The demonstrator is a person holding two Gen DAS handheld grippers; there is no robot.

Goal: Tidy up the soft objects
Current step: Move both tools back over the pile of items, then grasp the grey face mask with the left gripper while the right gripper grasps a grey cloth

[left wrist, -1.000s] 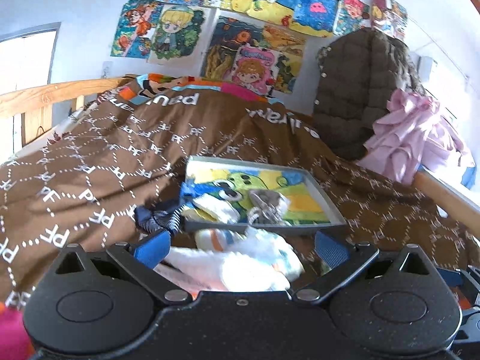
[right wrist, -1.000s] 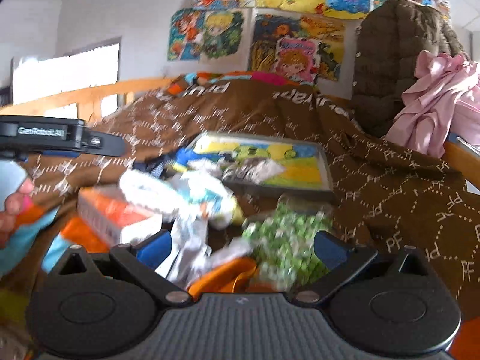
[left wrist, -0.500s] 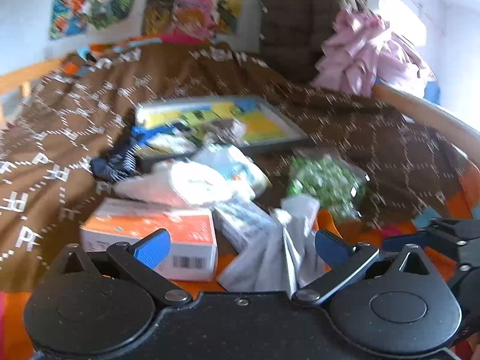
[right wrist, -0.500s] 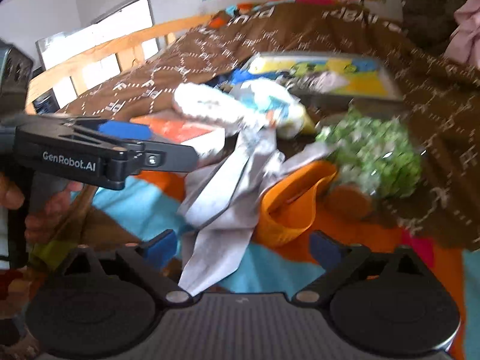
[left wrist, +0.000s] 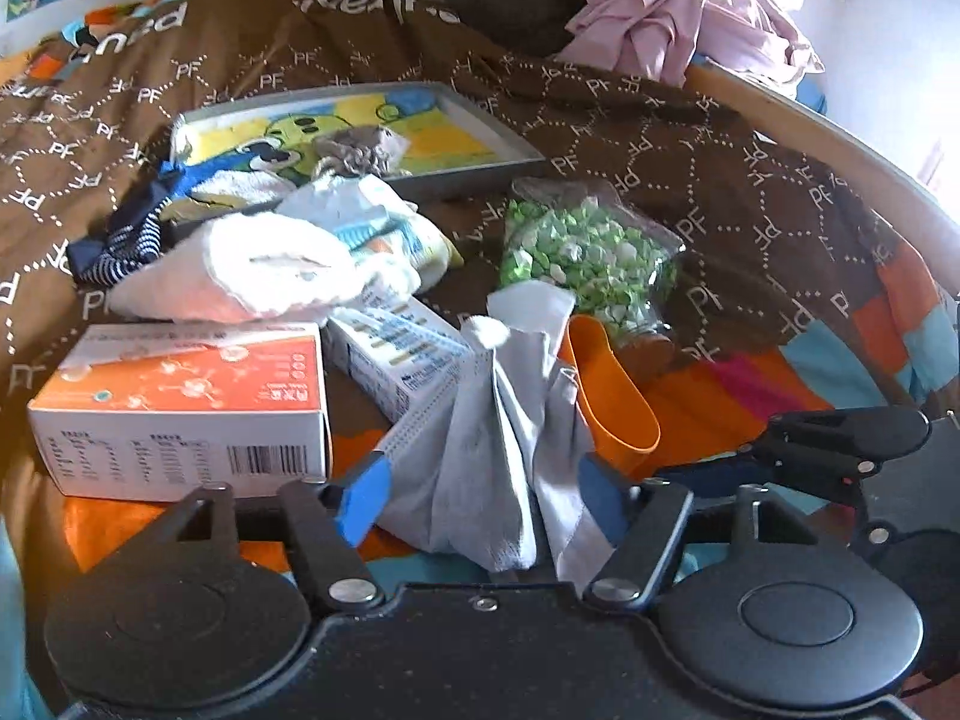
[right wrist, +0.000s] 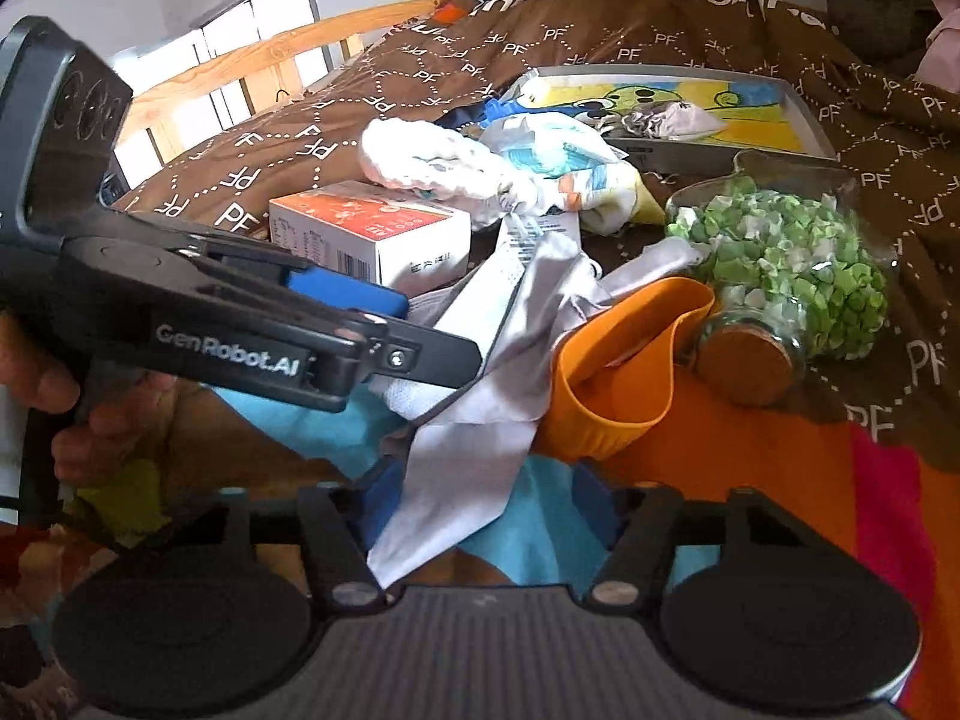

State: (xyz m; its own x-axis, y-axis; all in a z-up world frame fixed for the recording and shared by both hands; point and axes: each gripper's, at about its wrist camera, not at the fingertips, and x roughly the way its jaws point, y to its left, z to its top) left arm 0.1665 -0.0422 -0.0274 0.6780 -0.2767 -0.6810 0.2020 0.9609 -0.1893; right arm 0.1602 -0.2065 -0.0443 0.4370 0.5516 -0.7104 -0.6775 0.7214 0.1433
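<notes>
Setting: a bed under a brown blanket [left wrist: 690, 138] with a bright patchwork cover at the near edge; a heap of small things lies in the middle
Thing in hand: a grey cloth [left wrist: 498, 450], crumpled and standing up in a peak, lies on the cover between a white and orange box [left wrist: 180, 408] and an orange cup [left wrist: 606, 384] on its side; it seems to lean on both
Left gripper [left wrist: 480, 504]: jaws closing, one blue pad on each side of the lower folds of the grey cloth; the pads do not yet look pressed in
Right gripper [right wrist: 480, 510]: jaws closing round the loose near tail of the same cloth [right wrist: 462, 468]; no firm pinch to be seen
Likely goal: the picture tray [left wrist: 360, 120] further back, where a small grey cloth already lies; a guess only
Risk, thin grip: each pad may catch just one fold, so the cloth slides out on the lift
Risk, snag: the cloth is tucked by the cup's mouth, so a pull could drag or roll the cup into the jar of green bits [left wrist: 588, 252] just behind it
Risk, neighbours: a slim white and blue box [left wrist: 396, 354] touches the cloth and may shift with it
Risk, crowding: both grippers sit close on one cloth; pads could knock together, or opposite pulls could stretch it
</notes>
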